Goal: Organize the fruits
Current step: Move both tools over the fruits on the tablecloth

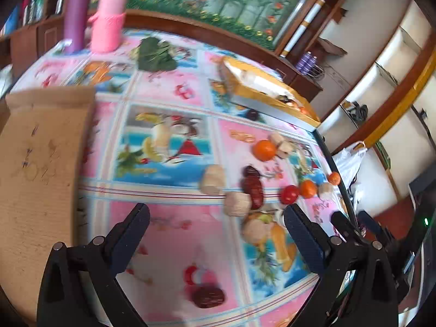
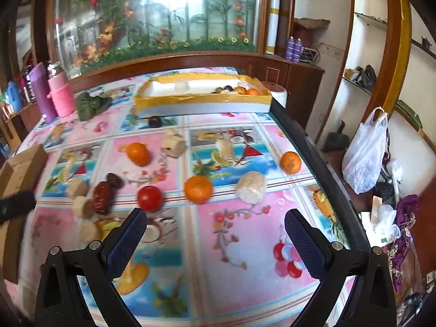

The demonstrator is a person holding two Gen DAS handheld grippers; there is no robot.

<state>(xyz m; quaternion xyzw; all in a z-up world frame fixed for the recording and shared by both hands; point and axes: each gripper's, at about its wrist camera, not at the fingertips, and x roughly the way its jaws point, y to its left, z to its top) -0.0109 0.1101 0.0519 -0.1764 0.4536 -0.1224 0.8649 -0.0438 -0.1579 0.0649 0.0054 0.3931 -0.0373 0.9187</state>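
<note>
Fruits lie scattered on a table with a fruit-print cloth (image 2: 234, 234). In the right wrist view I see a red tomato (image 2: 149, 198), three oranges (image 2: 198, 189) (image 2: 138, 153) (image 2: 290, 162), dark red dates (image 2: 103, 196), a dark plum (image 2: 154, 121) and pale chunks (image 2: 251, 187). A yellow-rimmed tray (image 2: 201, 100) at the back holds a few fruits. My right gripper (image 2: 215, 223) is open and empty just short of the tomato and middle orange. My left gripper (image 1: 216, 219) is open and empty before dates (image 1: 253, 188), a pale chunk (image 1: 237, 204) and a tomato (image 1: 289, 194).
A cardboard box (image 1: 41, 158) stands at the left. Pink (image 2: 61, 95) and purple (image 2: 41, 92) bottles and green leaves (image 2: 91, 105) sit at the back left. The table's right edge (image 2: 321, 163) drops to a floor with bags (image 2: 365, 152). Another date (image 1: 208, 297) lies near the left gripper.
</note>
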